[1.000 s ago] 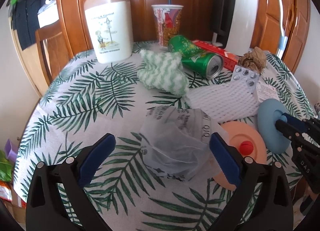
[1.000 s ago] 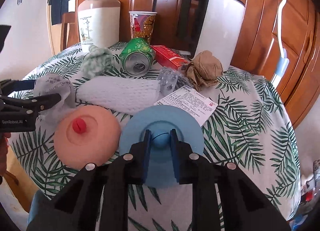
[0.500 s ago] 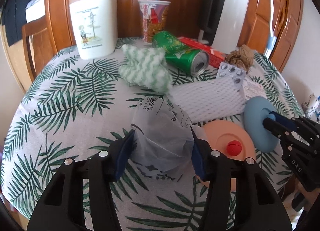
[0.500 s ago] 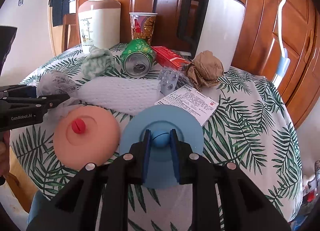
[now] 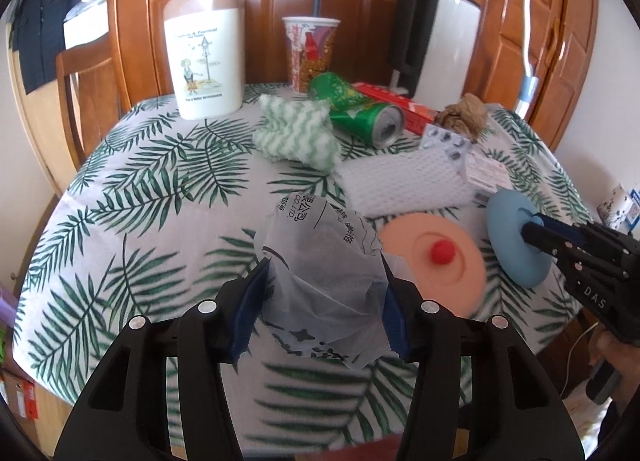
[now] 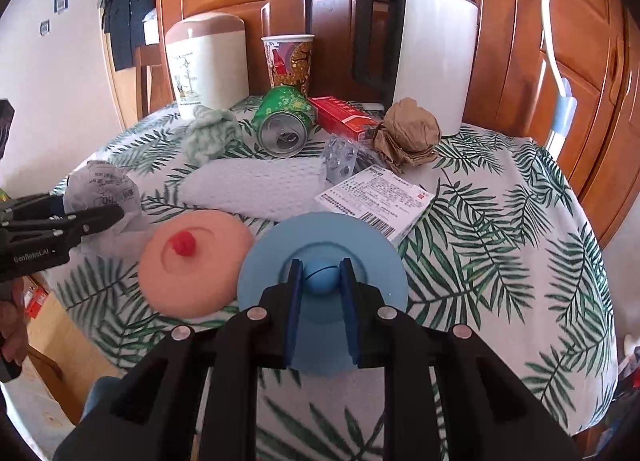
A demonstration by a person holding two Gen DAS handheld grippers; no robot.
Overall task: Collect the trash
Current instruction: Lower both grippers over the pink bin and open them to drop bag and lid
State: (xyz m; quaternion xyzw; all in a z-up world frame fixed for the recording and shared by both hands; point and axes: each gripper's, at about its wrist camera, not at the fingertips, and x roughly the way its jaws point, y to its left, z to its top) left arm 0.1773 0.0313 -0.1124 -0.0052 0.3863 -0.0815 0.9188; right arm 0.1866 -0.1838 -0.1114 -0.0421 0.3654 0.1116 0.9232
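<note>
Leaf-print surface (image 5: pixel 152 197) is pretty cluttered: left claw (image 5: pixel 324 301) clenched on the crumpled plastic bag (image 5: pixel 324 261), right claw (image 6: pixel 320 281) gripping the blue lid (image 6: pixel 324 245)'s knob, just beside the peach lid (image 6: pixel 192 261).

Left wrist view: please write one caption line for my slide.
Left claw shut on a crumpled plastic bag above the leaf-print tablecloth; right claw grips the blue lid by its knob.
</note>
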